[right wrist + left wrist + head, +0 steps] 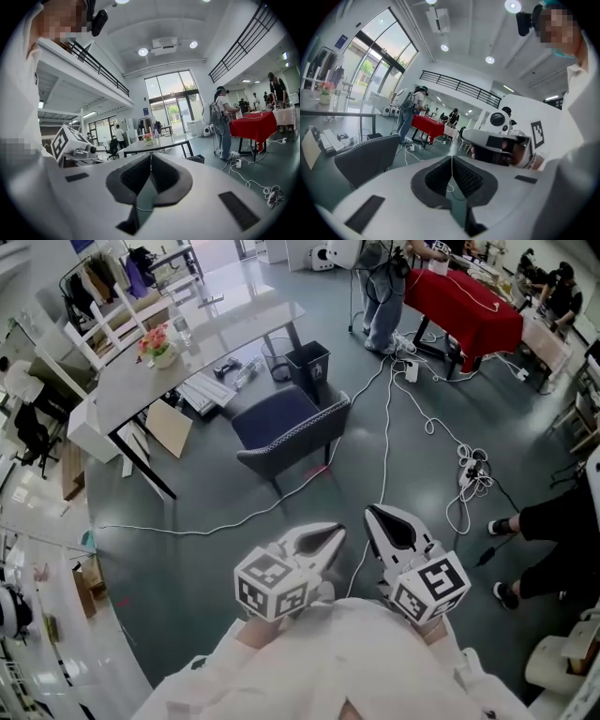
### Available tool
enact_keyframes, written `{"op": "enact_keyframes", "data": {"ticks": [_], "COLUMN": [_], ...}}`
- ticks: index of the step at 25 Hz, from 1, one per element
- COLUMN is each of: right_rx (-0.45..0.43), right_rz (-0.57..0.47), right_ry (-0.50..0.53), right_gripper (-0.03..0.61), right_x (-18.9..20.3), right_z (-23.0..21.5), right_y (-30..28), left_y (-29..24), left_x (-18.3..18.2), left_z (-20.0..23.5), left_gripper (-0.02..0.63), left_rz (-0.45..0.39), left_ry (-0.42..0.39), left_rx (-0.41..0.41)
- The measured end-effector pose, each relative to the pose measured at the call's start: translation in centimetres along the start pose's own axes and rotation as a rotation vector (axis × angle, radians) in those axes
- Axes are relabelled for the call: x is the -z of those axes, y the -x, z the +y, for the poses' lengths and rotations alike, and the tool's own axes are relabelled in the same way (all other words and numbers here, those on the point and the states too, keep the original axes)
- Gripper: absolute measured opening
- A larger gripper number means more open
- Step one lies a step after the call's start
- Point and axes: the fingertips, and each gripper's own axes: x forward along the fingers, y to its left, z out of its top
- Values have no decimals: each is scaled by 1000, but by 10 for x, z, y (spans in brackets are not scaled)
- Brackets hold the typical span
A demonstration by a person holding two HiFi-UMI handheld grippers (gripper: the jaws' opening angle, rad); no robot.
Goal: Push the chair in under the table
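**Now — both grippers shut, the chair well ahead of you**

Your left gripper point(452, 157) has its jaws pressed together with nothing between the pads, and your right gripper point(150, 155) is the same: closed tight, holding nothing. You hold them side by side, close in front of your chest, and their tips point forward over the bare grey floor point(216, 568).

A white cable point(385, 427) runs along the floor away from the tips of your grippers. Beyond it, ahead and slightly to the left, stands the dark blue chair point(286, 427) — well apart from both grippers, touched by neither. Its backrest faces you and its seat faces the grey table point(211, 334). The chair stands out from the table, with the seat clear of the tabletop's near edge.

A black bin point(309, 362) sits just past the chair, beside the table's leg. Far ahead to your right, a person point(382, 296) stands next to a red-covered table point(464, 304).
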Motion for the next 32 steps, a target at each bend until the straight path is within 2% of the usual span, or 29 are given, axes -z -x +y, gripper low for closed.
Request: {"op": "enact_keyframes", "data": {"ticks": [11,20,26,32], "right_rx": [-8,-67,-143,-226], "right_rz": [63,108,114,138], "right_ry": [-39,4,31,56], "right_gripper": [32,32,32,32], "right_x": [1,-18,-46,-55], "right_z": [-35,-101,-148,-179], "right_y": [-58,-129,-178,-222], "left_y": [-30,-82,-121,-145], "left_x": [-14,-64,-110,-130], "left_z": [56,127,167,204], "left_gripper": [18,18,18,18], "left_rz": [40,-2,-43,-67], "left_ry": [60,68,73,88], "left_rx": [-6,-89,-151,-237]}}
